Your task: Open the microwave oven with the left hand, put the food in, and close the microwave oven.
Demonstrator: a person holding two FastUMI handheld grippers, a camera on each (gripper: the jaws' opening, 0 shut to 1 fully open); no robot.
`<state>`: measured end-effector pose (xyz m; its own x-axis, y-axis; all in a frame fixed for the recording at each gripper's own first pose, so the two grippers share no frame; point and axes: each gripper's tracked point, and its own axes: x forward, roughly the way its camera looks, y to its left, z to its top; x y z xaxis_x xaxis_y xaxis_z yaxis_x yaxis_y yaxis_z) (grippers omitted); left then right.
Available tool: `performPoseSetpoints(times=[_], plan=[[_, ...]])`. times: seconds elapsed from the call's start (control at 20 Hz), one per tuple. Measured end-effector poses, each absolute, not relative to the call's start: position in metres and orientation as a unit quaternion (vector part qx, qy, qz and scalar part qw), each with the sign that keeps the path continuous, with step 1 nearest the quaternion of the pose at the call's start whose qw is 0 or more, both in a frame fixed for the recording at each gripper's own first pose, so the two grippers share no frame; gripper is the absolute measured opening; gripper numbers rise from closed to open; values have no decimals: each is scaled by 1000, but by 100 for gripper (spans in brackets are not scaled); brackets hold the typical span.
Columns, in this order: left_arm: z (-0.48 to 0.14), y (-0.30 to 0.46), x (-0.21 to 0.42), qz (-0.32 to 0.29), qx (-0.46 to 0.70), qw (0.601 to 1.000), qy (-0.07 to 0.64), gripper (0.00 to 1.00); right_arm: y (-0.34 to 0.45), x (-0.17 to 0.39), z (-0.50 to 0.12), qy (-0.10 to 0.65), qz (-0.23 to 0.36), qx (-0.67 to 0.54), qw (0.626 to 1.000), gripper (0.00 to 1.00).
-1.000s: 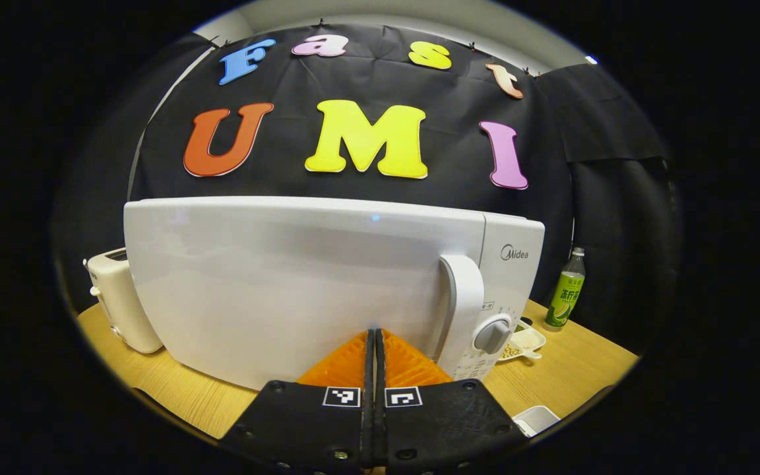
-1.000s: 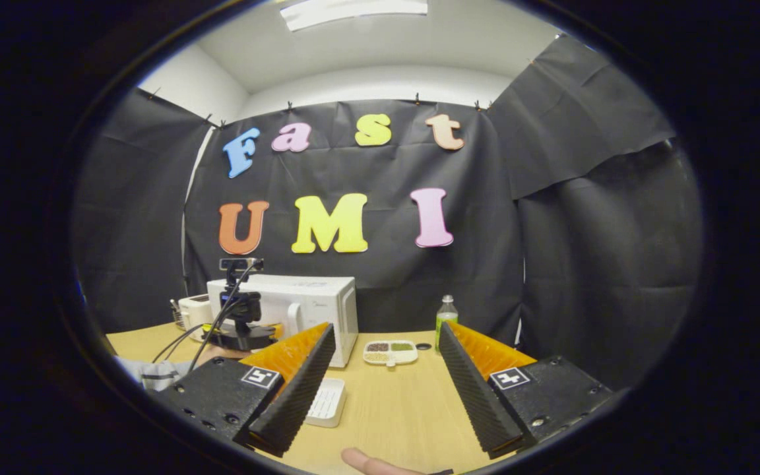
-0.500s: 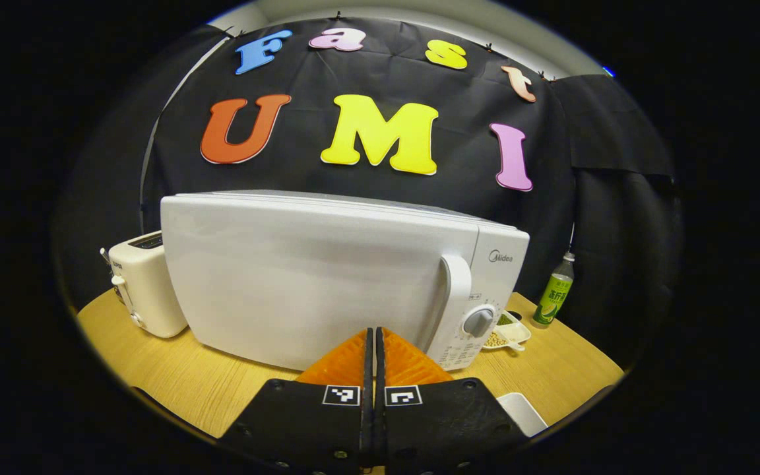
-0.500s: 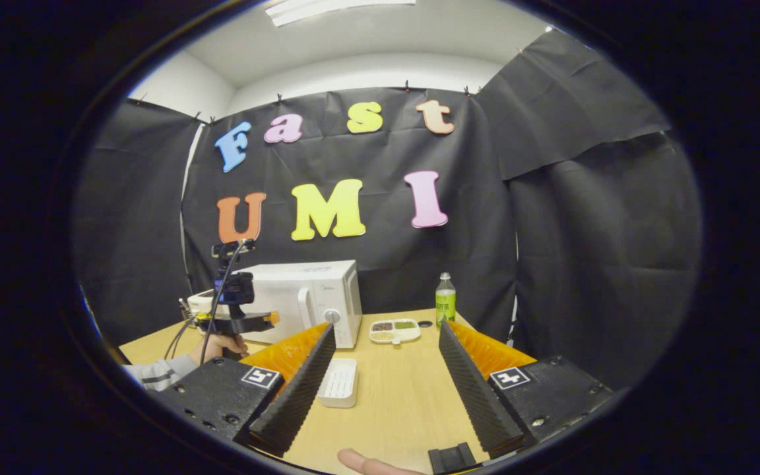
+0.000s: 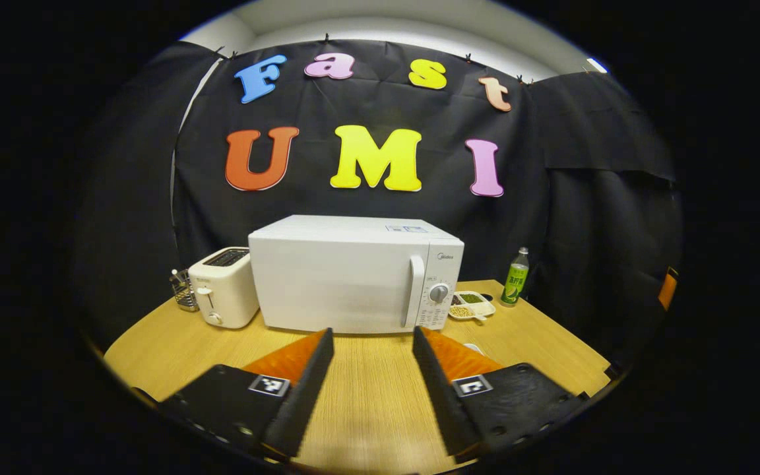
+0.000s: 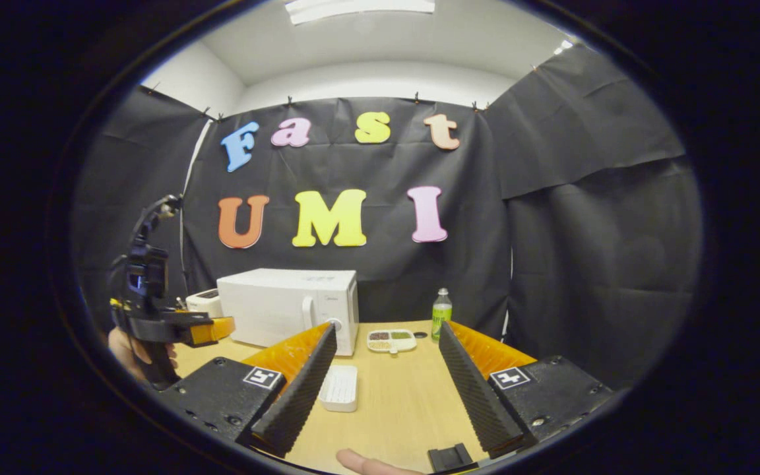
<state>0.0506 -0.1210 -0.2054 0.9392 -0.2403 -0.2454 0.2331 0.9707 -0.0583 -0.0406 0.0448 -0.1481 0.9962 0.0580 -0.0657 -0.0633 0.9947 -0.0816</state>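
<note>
The white microwave [image 5: 347, 277] stands at the back of the wooden table [image 5: 367, 396] with its door shut and its handle [image 5: 414, 291] on the right. A divided white dish of beans [image 5: 471, 305] lies right of it, also seen as the dish [image 6: 390, 340] in the right gripper view. A white ribbed container [image 6: 340, 388] lies nearer on the table. My left gripper [image 5: 372, 343] is open, well back from the microwave and holding nothing. My right gripper [image 6: 386, 331] is open and empty above the table. A hand holds the left gripper [image 6: 175, 326] at the left of the right gripper view.
A cream toaster [image 5: 225, 287] and a small wire rack [image 5: 185, 297] stand left of the microwave. A green bottle [image 5: 515, 277] stands at the back right. A small black part [image 6: 452, 456] and a person's fingertip [image 6: 363, 463] lie at the table's near edge.
My left gripper has drawn back from close to the microwave door and gone from shut to open. The door looks shut throughout. The right gripper has hardly moved.
</note>
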Motion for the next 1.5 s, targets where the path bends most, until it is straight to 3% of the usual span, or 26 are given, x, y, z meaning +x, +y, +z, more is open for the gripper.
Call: performPoseSetpoints(times=[0.05, 0.5, 0.55, 0.6, 0.75, 0.85, 0.9, 1.05, 1.1, 1.15, 1.2, 1.5], plan=[[-193, -119, 39, -115, -6, 987, 113, 98, 51, -43, -143, 29, 34, -51, 998, 99], [-97, -72, -64, -71, 3, 996, 48, 97, 94, -81, -83, -15, 56, -64, 996, 100], [-94, -71, -70, -73, 3, 996, 44, 97, 93, -86, -75, -26, 54, -61, 996, 96], [-93, -71, -76, -72, 3, 997, 39, 97, 93, -91, -67, -38, 52, -57, 996, 100], [-93, -65, -83, -69, 2, 997, 30, 97, 96, -99, -62, -56, 49, -55, 996, 96], [-95, -65, -84, -72, 5, 997, 30, 97, 97, -103, -62, -60, 53, -45, 996, 100], [-97, -67, -83, -73, 11, 997, 30, 97, 95, -103, -62, -61, 50, -40, 996, 96], [-99, -68, -81, -73, 21, 997, 30, 98, 93, -103, -65, -61, 51, -34, 996, 100], [-98, -68, -82, -72, 21, 997, 28, 97, 93, -103, -66, -60, 54, -33, 996, 96], [-99, -68, -82, -71, 20, 997, 26, 97, 93, -103, -66, -60, 56, -32, 996, 100], [-97, -68, -82, -70, 19, 997, 24, 97, 93, -103, -65, -60, 57, -32, 996, 96], [-89, -61, -79, -62, 18, 998, 6, 97, 92, -109, -49, -96, 54, -32, 993, 98]])
